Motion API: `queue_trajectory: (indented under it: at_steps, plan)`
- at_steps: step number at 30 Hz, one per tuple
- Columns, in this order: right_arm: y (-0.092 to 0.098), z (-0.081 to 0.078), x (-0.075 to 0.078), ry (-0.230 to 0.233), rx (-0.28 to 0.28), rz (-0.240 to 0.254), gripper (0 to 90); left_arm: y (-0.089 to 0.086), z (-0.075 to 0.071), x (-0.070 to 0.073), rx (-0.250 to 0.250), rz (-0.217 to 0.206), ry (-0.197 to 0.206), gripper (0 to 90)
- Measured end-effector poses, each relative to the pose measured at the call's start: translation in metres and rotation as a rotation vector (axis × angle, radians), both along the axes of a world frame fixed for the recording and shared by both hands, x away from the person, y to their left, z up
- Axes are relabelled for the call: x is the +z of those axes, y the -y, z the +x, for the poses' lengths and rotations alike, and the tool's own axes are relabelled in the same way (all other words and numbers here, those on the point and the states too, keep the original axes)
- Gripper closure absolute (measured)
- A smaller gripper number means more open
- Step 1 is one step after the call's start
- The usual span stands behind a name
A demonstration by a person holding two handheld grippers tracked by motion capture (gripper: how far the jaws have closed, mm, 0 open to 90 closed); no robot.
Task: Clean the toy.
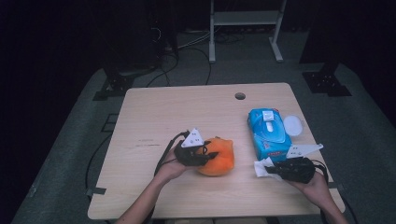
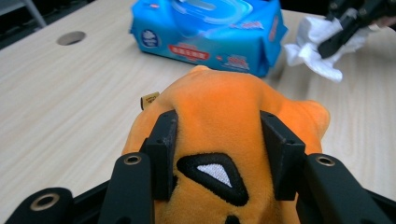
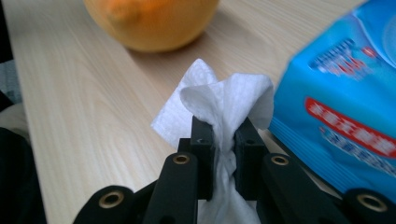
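Orange plush toy (image 1: 215, 157) sits centre-low in the high view, squeezed in my left gripper (image 1: 205, 156); lower centre of the left gripper view its soft head (image 2: 219, 121) could squirm free; centre of the right gripper view my right gripper (image 3: 225, 140) pinches a wipe (image 3: 224, 100) that may tear.

The orange plush toy (image 3: 152, 21) is cut off at the frame's top.

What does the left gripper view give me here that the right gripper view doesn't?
Left gripper view: its jaws squeezing the orange plush toy, a stitched black-and-white patch, the table's round hole, and the right gripper farther off. Right gripper view: its own jaws pinching the white wipe up close. Both: toy, wipe, blue wipes pack, wooden table.
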State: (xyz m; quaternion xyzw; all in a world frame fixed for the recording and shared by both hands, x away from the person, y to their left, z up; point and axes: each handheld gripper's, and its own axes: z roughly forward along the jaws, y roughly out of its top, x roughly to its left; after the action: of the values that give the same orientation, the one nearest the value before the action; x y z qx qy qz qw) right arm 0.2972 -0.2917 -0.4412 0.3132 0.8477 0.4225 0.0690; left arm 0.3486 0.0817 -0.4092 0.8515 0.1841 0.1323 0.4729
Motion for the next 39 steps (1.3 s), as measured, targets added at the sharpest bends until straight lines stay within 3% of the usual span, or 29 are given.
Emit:
queue_trajectory:
  at_steps: [3,9,12,14,17,22,28,39]
  plan:
    - [0.005,0.002,-0.005,-0.014,-0.015,-0.007,78.4,-0.004,0.007,0.000,0.028,-0.016,-0.007,53.7]
    - [0.003,0.005,-0.012,-0.028,-0.018,-0.039,65.0,-0.008,0.013,-0.006,0.061,0.006,-0.007,52.9]
    - [0.002,0.005,-0.010,-0.016,-0.020,-0.013,54.5,-0.008,0.014,-0.006,0.074,-0.001,0.001,52.7]
    - [0.001,0.005,-0.009,-0.015,-0.020,0.003,50.4,-0.008,0.015,-0.005,0.085,0.004,0.018,52.6]
    - [-0.003,0.004,-0.010,-0.010,-0.012,0.008,46.3,-0.008,0.015,-0.007,0.084,0.003,0.009,49.1]
    - [-0.005,0.004,-0.009,-0.001,-0.002,0.020,42.5,-0.010,0.016,-0.005,0.085,-0.011,-0.013,34.5]
    - [-0.007,0.007,-0.004,0.023,-0.018,0.064,37.9,-0.018,0.012,0.007,0.083,-0.058,-0.025,24.3]
    - [-0.010,0.009,-0.002,0.034,-0.031,0.061,35.7,-0.051,0.000,0.009,0.125,-0.066,-0.047,19.1]
